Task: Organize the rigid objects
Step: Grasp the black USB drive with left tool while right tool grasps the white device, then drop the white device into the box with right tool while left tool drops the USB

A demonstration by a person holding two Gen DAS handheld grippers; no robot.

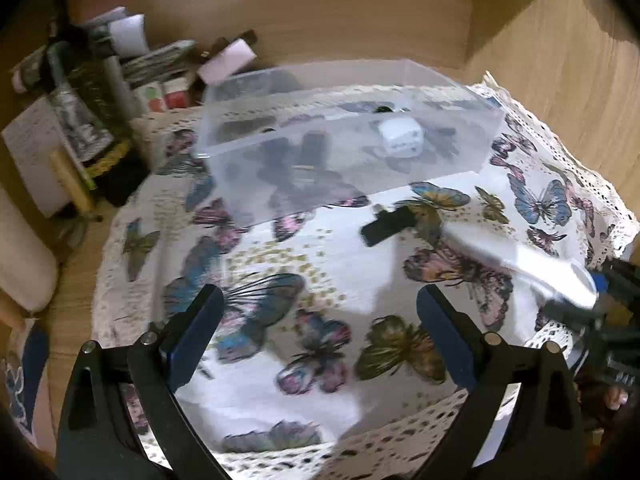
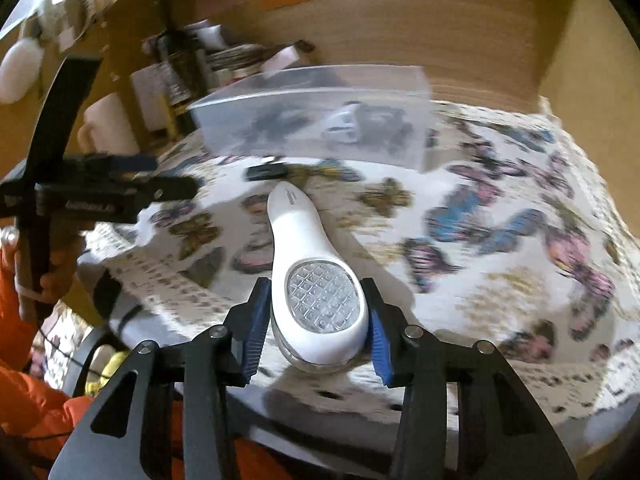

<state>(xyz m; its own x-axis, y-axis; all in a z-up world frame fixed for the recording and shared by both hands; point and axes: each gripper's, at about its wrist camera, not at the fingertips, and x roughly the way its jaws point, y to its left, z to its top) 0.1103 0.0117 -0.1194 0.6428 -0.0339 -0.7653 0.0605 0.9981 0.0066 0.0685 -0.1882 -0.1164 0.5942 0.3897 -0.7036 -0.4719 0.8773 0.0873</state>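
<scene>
My right gripper (image 2: 318, 316) is shut on the round head of a white handheld device (image 2: 308, 248) with a clear gridded face, held above the butterfly cloth (image 2: 500, 280); it also shows, blurred, in the left wrist view (image 1: 520, 260). A clear plastic box (image 1: 344, 140) stands at the back of the cloth with a white cube (image 1: 400, 136) and dark items inside; the box also shows in the right wrist view (image 2: 316, 120). A small black object (image 1: 386, 226) lies on the cloth in front of the box. My left gripper (image 1: 320, 320) is open and empty above the cloth.
Bottles, papers and small boxes (image 1: 100, 92) crowd the back left corner. Wooden walls (image 1: 560, 80) close in the back and right. The cloth has a lace edge (image 1: 400, 440) at the front. The left gripper shows at the left of the right wrist view (image 2: 120, 188).
</scene>
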